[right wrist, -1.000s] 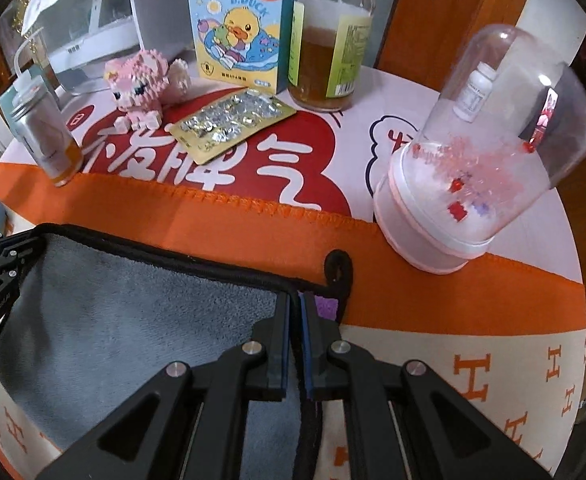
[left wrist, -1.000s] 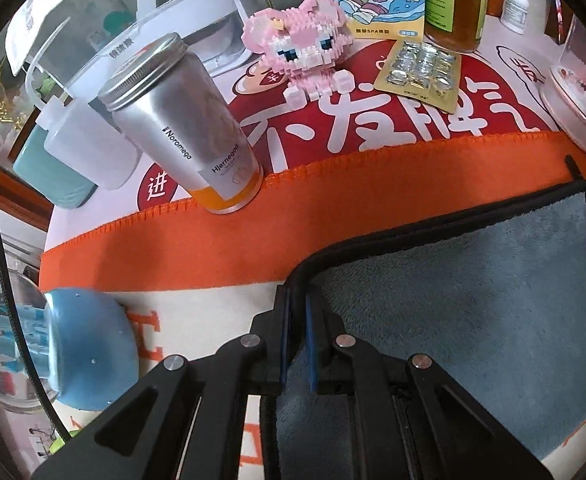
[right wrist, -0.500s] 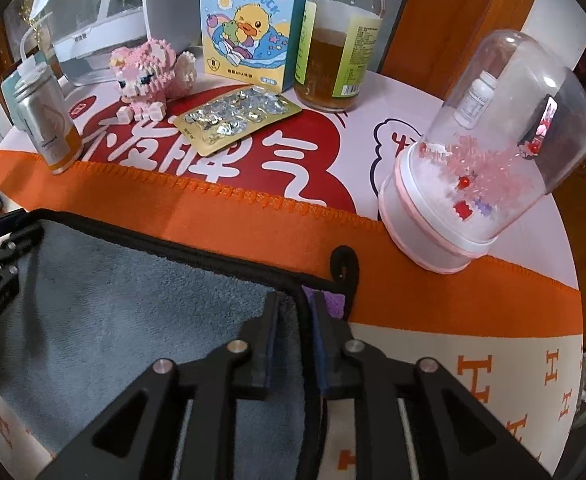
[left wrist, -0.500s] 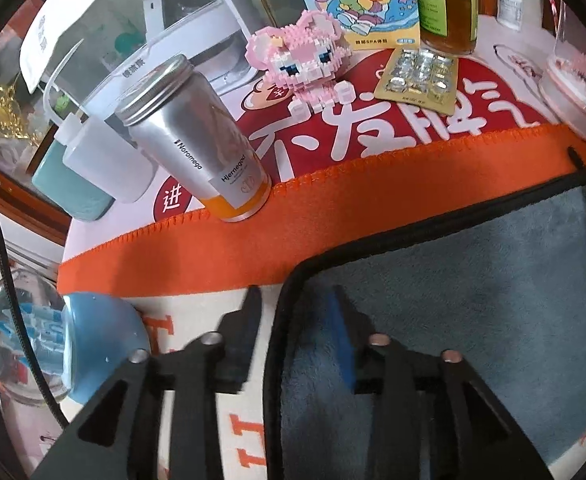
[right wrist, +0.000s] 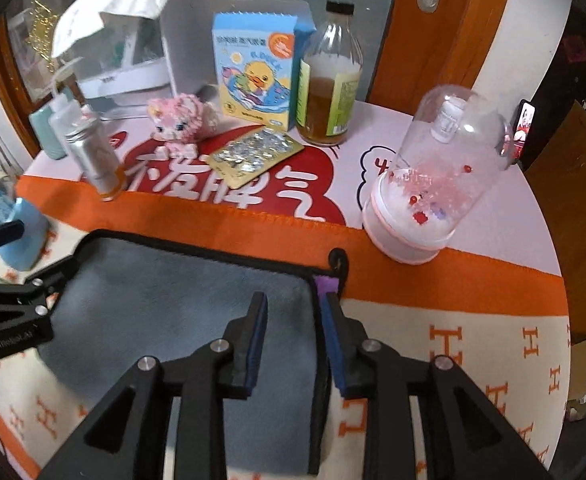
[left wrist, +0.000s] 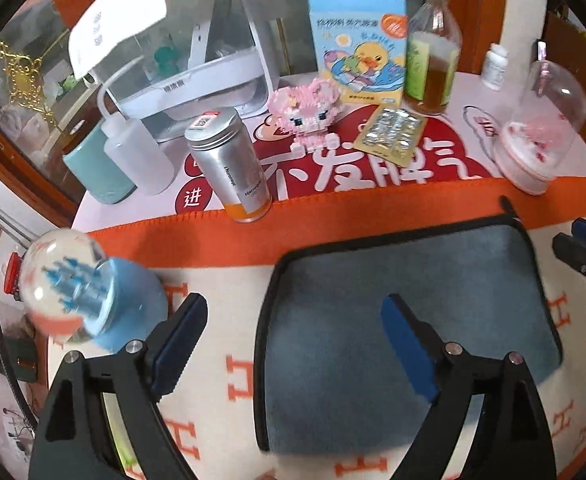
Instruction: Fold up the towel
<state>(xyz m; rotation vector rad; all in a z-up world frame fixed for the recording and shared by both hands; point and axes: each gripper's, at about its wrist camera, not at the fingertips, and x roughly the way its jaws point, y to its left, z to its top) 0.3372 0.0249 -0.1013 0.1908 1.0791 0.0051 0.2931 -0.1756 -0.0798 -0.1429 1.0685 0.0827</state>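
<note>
A grey-blue towel [left wrist: 393, 312] with black trim lies folded flat on the orange and cream table cloth [left wrist: 221, 240]; it also shows in the right wrist view [right wrist: 173, 296]. My left gripper [left wrist: 293, 332] is wide open above the towel's left edge, holding nothing. My right gripper [right wrist: 293, 320] is open, its jaws astride the towel's right edge near the purple tag [right wrist: 327, 285] and black hanging loop [right wrist: 339, 262]. Each gripper shows at the edge of the other's view.
Behind the towel stand a silver can [left wrist: 229, 168], a pink brick toy [left wrist: 309, 112], a blister pack [left wrist: 391, 134], a duck box [left wrist: 359, 48], a glass bottle [left wrist: 433, 64] and a pink dome [right wrist: 433, 200]. A blue snow globe [left wrist: 77, 288] sits at the left.
Both grippers have opened and let go of the towel's far corners, then pulled up and back. The towel now lies flat on the cloth.
</note>
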